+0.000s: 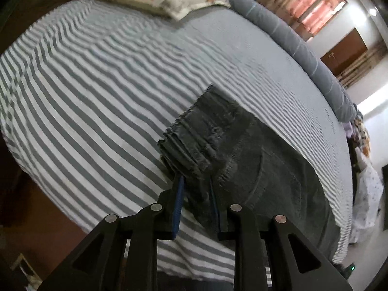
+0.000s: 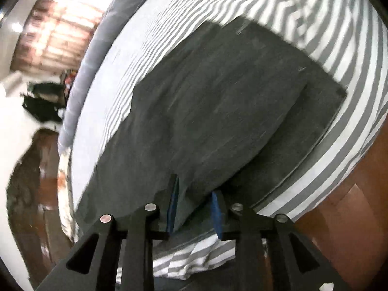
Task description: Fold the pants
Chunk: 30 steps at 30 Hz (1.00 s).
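The dark grey denim pants point(image 1: 242, 160) lie on the grey-and-white striped bedsheet point(image 1: 97, 97), running from frame centre to lower right. The left gripper point(image 1: 196, 194) pinches the waistband edge between its blue-padded fingers point(image 1: 178, 203). In the right view, the right gripper point(image 2: 195, 201) clamps a fold of the pants' fabric at lower centre.

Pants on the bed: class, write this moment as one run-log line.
task: fold pants | left gripper: shut on pants | right gripper: shut on pants | pants: partly lifted off striped bed sheet | fold: not finished
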{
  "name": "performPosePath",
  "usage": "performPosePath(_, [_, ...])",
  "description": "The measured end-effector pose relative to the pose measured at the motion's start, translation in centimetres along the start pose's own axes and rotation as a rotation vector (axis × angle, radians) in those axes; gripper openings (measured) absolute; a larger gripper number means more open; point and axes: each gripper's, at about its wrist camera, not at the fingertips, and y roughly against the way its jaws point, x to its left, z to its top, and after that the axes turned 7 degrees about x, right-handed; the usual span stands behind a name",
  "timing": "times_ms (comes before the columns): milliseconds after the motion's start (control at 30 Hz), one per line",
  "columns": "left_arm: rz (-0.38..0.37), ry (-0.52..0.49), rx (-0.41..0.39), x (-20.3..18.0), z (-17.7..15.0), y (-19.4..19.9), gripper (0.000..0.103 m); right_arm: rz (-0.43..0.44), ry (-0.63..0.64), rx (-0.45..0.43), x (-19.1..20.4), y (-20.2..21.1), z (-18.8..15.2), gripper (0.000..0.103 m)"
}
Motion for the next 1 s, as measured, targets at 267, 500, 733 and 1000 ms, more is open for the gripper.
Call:
performPosePath(267, [-0.075, -0.294, -0.031, -10.3, -4.1, 1.6, 0.025, 0.011, -0.062, -0.079, -2.8, 1.9, 3.8, 0.025])
performPosePath(500, [-0.179, -0.549, 0.097, -22.2, -9.4, -2.9, 0.031, 0.005, -0.073, -0.072, -3.9, 2.3, 5.1, 0.008])
performPosePath(733, [-0.272, -0.778, 0.231, -31.5, -16.7, -5.6, 0.035, 0.027, -0.086, -0.068, -3.2, 4.1, 5.2, 0.004])
performPosePath(1000, [-0.278, -1.139, 0.17, -37.0, -25.4, -5.0, 0.067, 0.079, -0.082, -0.059, 0.4, 6.3, 7.0, 0.004])
